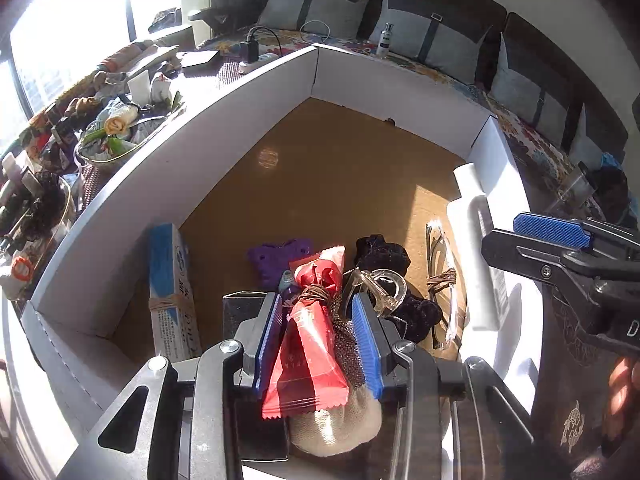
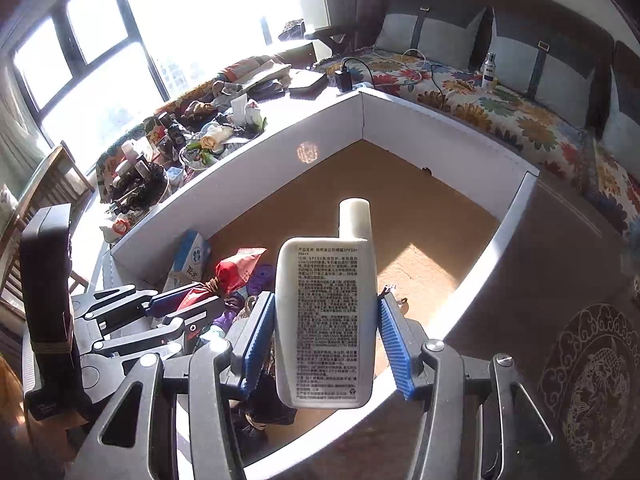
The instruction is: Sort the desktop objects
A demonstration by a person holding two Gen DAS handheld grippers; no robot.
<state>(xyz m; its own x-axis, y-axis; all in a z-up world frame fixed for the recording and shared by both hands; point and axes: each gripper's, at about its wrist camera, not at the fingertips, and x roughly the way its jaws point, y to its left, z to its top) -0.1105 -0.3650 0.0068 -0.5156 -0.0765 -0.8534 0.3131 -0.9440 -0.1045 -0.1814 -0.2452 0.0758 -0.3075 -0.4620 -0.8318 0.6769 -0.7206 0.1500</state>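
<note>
Holding a white bottle [image 2: 326, 320] by its flat sides, the right gripper [image 2: 325, 330] has its blue pads pressed against the bottle's two narrow edges, cap pointing toward 12 o'clock over the white-walled box [image 2: 240, 168]. The bottle looks like stiff, smooth plastic, probably light and a little slippery, so the ribbed pads at mid-body seem the sound place to take it; the narrow cap [image 2: 354, 218] would likely twist loose. Its back label is dense small Chinese print, of which only "SPF50+" on the top line is readable.

The left gripper [image 1: 320, 336] is clenched around a bundle: a red snack packet [image 1: 310, 354] tied by a rubber band to a beige cloth pouch [image 1: 340, 428], held low at 6 o'clock of the box floor. Both are soft and crinkly and should give under pressure; gripping across the middle near the band seems safest. Faint white lettering shows on the packet, too blurred to read.

At 9 o'clock in the box a blue-and-white carton [image 1: 172, 292] stands against the wall, banded, with Chinese text. At 3 o'clock lie clear glasses [image 1: 442, 280], fragile, beside a black scrunchie [image 1: 382, 254].
</note>
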